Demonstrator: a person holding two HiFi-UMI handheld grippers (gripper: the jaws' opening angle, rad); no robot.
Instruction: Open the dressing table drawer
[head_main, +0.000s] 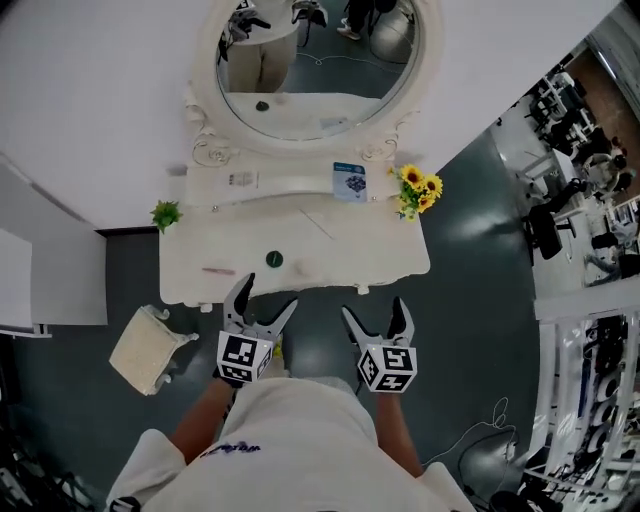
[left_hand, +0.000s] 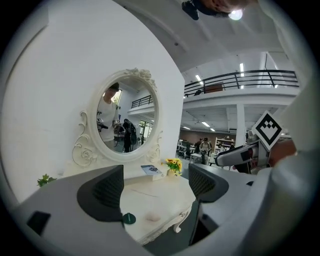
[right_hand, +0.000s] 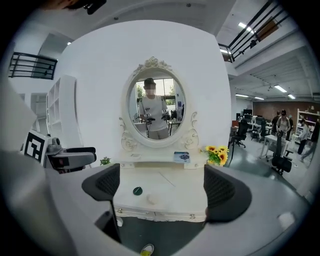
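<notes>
The left tool (head_main: 270, 292) and right tool (head_main: 372, 306) hover released, empty, at six o'clock of the counter (head_main: 300, 262); its drawer (right_hand: 155, 214) is shut.

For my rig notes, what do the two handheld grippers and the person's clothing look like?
Both the left gripper and right gripper have grey jaws with dark ribbed pads, each carrying a white cube of black square markers. The person wears a light short-sleeved shirt.

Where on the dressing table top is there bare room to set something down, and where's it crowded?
The right half of the tabletop is bare, bordered by the green disc on its left and the sunflowers behind. The front left is busier: the disc and a small pale lump. The rear shelf carries a blue card.
</notes>
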